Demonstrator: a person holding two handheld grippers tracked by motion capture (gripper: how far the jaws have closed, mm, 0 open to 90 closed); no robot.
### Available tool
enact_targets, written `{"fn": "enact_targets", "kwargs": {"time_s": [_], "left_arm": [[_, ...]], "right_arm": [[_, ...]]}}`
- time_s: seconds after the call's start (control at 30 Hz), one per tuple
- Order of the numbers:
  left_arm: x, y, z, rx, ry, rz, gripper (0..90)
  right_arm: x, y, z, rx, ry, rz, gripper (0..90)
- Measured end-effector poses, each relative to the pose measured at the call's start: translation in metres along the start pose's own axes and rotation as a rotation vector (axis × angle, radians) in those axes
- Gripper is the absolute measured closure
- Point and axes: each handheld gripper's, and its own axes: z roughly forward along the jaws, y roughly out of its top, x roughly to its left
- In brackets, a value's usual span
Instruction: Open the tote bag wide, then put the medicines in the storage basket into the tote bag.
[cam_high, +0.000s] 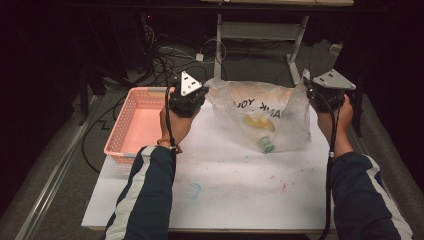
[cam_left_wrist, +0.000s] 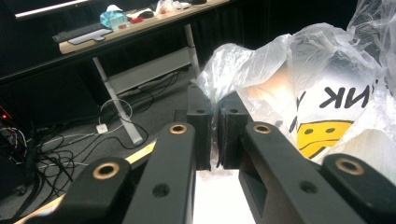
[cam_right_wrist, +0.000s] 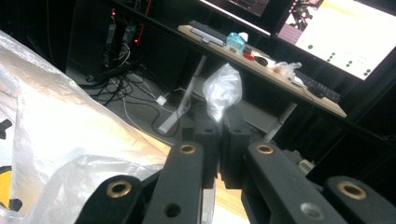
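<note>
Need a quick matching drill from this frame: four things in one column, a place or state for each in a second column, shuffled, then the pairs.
Things:
1. left gripper
2. right gripper
3. pink basket
4. green-capped bottle

Places or states:
A. lies inside the plastic bag
B. shut on the bag's corner nearest the basket
C. sits at the table's left edge
D. shut on the bag's corner at the far side from the basket

Pairs: 1-B, 2-D, 3-C, 4-A
</note>
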Motion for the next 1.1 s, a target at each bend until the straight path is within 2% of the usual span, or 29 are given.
{"fn": "enact_targets", "kwargs": {"time_s": [0.4, 0.83, 1.1], "left_arm": [[-0.006, 0.009, 0.017, 0.002, -0.001, 0.012, 83.6], [-0.002, 0.012, 0.02, -0.01, 0.011, -0.002, 83.5], [0.0, 0.013, 0.027, 0.012, 0.018, 0.004, 83.4]], "right_arm": [[-0.007, -0.001, 0.006, 0.018, -0.008, 0.024, 88.6], [-0.005, 0.005, 0.014, 0.035, -0.016, 0.01, 88.6], [-0.009, 0.005, 0.017, 0.041, -0.02, 0.037, 88.6]]}}
